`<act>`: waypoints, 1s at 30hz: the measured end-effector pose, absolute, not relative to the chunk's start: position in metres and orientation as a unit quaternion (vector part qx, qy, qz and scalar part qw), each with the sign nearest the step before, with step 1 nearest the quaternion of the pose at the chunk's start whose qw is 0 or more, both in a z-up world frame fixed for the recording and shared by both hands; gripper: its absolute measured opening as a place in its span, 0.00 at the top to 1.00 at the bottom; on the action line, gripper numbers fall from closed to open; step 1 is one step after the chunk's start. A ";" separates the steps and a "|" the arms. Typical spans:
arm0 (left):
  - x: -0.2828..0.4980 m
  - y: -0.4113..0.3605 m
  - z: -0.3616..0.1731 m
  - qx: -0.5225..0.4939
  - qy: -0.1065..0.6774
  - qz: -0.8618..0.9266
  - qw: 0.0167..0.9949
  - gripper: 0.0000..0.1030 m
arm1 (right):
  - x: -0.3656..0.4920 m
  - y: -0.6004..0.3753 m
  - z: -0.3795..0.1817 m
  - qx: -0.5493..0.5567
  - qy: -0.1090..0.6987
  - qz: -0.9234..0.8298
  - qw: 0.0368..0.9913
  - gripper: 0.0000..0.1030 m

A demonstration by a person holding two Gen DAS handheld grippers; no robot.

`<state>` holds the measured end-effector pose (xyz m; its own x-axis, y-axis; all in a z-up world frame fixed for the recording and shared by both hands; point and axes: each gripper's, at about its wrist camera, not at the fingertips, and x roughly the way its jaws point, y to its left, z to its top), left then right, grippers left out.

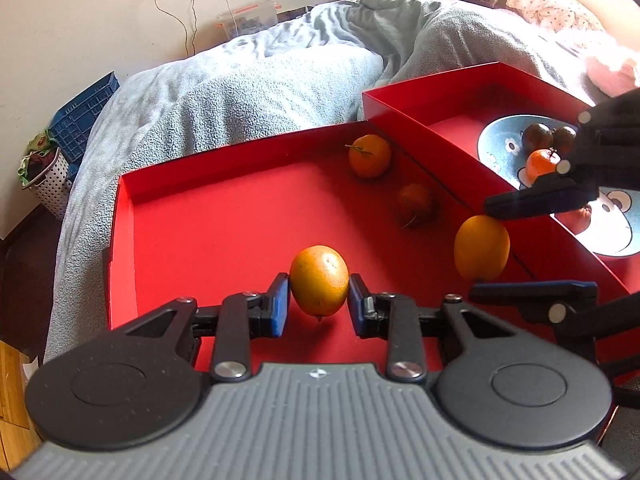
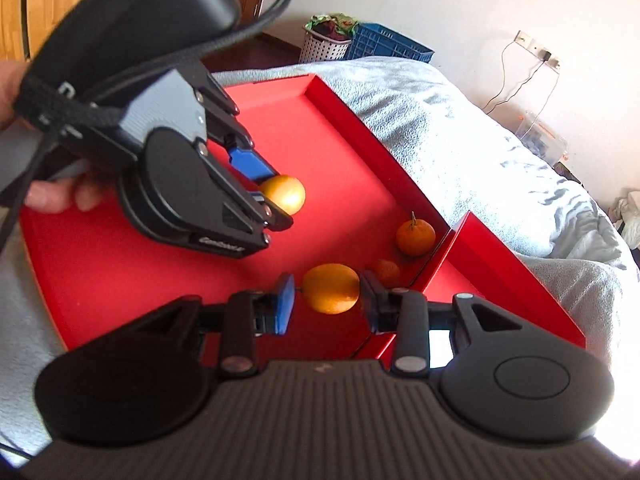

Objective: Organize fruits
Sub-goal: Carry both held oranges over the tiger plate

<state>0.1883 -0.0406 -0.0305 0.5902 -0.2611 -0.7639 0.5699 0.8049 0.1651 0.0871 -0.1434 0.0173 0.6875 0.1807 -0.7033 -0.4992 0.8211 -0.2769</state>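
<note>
Left fingers: the left gripper (image 1: 319, 304) pinches a yellow-orange oval citrus fruit (image 1: 319, 280) between its blue pads, both pads touching the peel.
Left fruit's axis: its long axis runs up and down between the pads, nub end hanging lowest.
Left fruit's place: it appears held just above the floor of the wide, shallow red cardboard tray (image 1: 208, 216), near the front.
Right fingers: the right gripper (image 2: 327, 300) closes on a second orange oval citrus fruit (image 2: 331, 289); the dark right pad meets the peel, while the blue left pad seems to touch only the stem tip (contact there is hard to judge).
Right fruit's axis: it lies crosswise, pad to pad.
Key relation: the smaller red box (image 1: 440, 96) holding the pale blue patterned ceramic bowl (image 1: 496, 140) sits to the right of the tray, so the right hand is nearer it.
Edges: the tray's side wall and the box wall stand between fruit and bowl; both probably need clearing from above.
Open room: the tray's left half is bare; two small stemmed mandarins (image 1: 369, 156) sit near its far right corner.
</note>
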 end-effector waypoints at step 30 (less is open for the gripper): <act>0.114 -0.089 0.015 0.213 0.318 -0.222 0.897 0.65 | -0.004 -0.208 0.034 -0.073 0.263 0.125 0.954 0.62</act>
<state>0.1144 -0.0894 0.0153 0.6994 -0.2623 -0.6649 0.5330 0.8112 0.2406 -0.0039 -0.2077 0.0337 0.8307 0.2007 -0.5193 -0.2771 0.9581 -0.0729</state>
